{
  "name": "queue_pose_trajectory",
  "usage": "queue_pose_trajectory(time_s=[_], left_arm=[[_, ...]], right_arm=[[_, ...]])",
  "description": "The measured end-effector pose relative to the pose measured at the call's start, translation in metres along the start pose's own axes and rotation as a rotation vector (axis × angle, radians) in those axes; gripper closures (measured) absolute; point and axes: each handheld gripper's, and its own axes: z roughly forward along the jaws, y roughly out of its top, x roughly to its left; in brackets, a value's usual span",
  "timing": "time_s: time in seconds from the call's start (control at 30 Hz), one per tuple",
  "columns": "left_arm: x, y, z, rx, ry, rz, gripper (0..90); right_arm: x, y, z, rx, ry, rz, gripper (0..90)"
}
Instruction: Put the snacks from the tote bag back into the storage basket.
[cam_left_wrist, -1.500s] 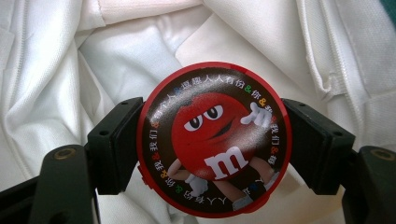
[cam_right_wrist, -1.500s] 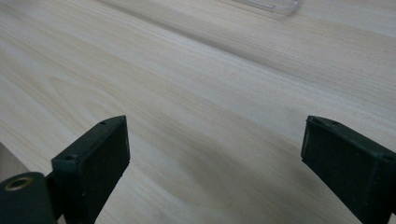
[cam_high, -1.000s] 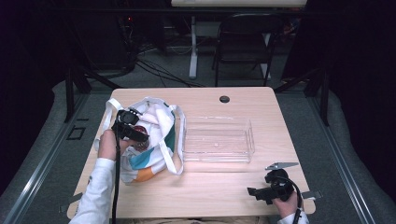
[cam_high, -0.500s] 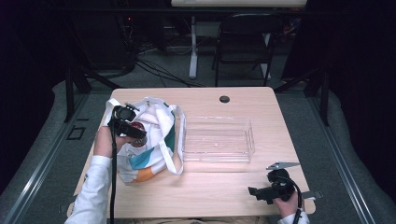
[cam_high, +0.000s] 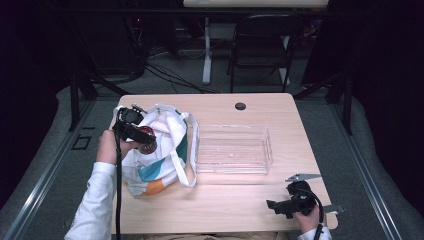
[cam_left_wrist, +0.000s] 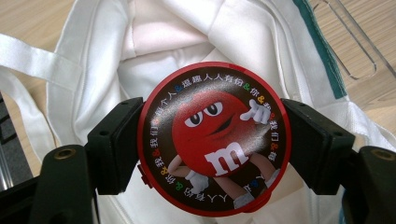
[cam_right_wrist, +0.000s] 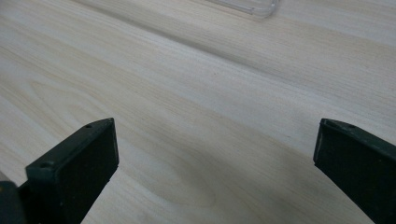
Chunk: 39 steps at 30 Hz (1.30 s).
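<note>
Over the tote bag (cam_high: 160, 150), your left hand-held gripper (cam_left_wrist: 212, 140) pinches the round tin (cam_left_wrist: 214, 139) by its rim, so any twist could pop it free.

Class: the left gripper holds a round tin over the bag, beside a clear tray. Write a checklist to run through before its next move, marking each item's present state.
1. Round red candy tin clamped on both sides by left gripper: ok.
2. Tin lifted above the white tote bag opening: ok.
3. Clear plastic tray has free space: ok.
4. Right gripper open, away from the tray: ok.
5. Bag handles free of the tin: cannot tell.
</note>
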Motion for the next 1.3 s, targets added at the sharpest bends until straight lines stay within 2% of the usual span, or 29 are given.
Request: queue_pose_trajectory(time_s=[0.13, 0.23, 0.57, 0.7, 1.3], left_arm=[[0.0, 0.004, -0.004, -0.003, -0.005, 0.006, 26.2], [-0.001, 0.007, -0.008, -0.019, -0.024, 0.004, 26.2], [-0.002, 0.016, -0.022, -0.033, -0.012, 0.021, 26.2], [0.0, 0.021, -0.026, -0.035, -0.033, 0.02, 26.2], [-0.012, 0.044, -0.043, -0.045, -0.022, 0.06, 26.2]], right_arm=[[0.0, 0.0, 0.0, 0.0, 0.0, 0.001, 0.0], [-0.001, 0.0, -0.001, -0.003, 0.0, 0.003, 0.0], [-0.001, 0.0, 0.0, 0.0, -0.005, 0.009, 0.3], [-0.002, 0.0, -0.001, -0.001, -0.002, 0.008, 0.4], [-0.001, 0.0, -0.001, 0.007, -0.006, 0.006, 0.7]])
